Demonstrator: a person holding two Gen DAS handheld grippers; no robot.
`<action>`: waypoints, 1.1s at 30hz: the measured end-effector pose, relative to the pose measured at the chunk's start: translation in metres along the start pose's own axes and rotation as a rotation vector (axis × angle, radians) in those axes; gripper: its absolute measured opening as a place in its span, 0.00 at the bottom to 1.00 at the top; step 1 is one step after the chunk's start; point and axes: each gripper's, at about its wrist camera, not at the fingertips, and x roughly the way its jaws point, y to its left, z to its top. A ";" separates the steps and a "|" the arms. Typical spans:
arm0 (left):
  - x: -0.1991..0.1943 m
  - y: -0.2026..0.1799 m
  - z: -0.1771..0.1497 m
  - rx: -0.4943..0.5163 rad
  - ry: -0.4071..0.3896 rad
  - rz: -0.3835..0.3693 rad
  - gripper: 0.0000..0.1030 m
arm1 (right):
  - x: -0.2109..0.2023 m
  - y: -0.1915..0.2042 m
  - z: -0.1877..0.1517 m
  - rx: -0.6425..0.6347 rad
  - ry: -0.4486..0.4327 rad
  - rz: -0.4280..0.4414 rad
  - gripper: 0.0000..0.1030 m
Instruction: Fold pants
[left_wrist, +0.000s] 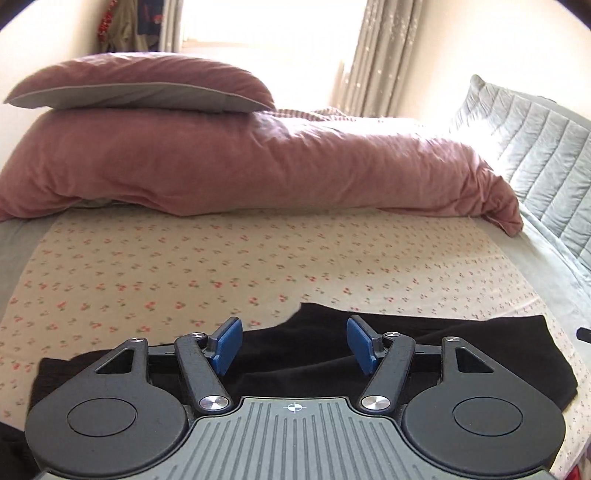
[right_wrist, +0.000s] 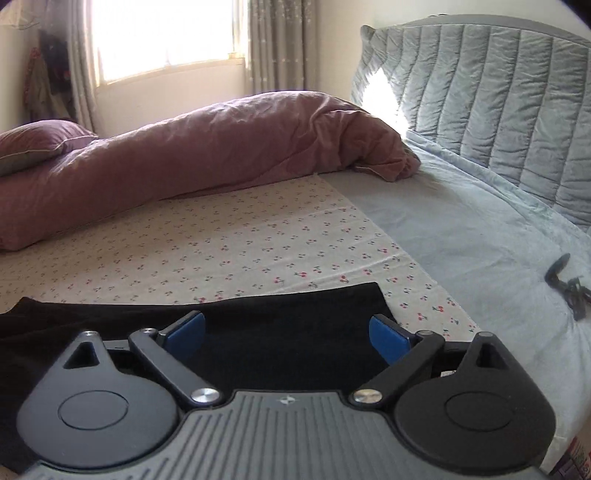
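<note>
Black soft-fabric pants (left_wrist: 461, 354) lie flat on the cherry-print cotton sheet (left_wrist: 184, 266), directly under and ahead of both sets of jaws. Starting at the left, the left gripper (left_wrist: 293, 345) hovers over the garment with its blue pads spread wide and nothing between them; its jaws are released. Just beyond its left pad the cloth's far edge is uneven, with a raised corner or flap peaking between the two pads, and darker folds run beneath the right one. Past the right pad the fabric reaches out to a squared end near the sheet's edge.

Moving rightward, the right gripper (right_wrist: 288, 338) is likewise slack, pads far apart and empty, poised above a smooth stretch of the same pants. Their far edge runs straight beyond its jaws and ends in a clean corner just past the right pad.

Judging by the layout, the pants look laid out lengthwise and possibly already doubled leg on leg, though the dark cloth hides its layers, so I cannot tell how many folds exist. What seems left is at least one crosswise fold, plus smoothing the bumpy flap ahead of the left jaws.

Well beyond both jaws sits a dusty-pink rumpled duvet (right_wrist: 207, 147), and far right a grey quilted headboard (right_wrist: 498, 103).
</note>
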 end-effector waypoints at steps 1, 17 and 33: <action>0.018 -0.010 0.004 0.007 0.024 -0.026 0.62 | 0.001 0.015 0.004 -0.011 0.013 0.066 0.92; 0.182 -0.036 0.004 0.142 0.182 0.015 0.57 | 0.077 0.058 -0.035 -0.073 0.250 0.199 0.91; 0.199 0.004 -0.004 0.041 0.181 -0.078 0.43 | 0.119 0.033 -0.050 -0.180 0.348 0.084 0.89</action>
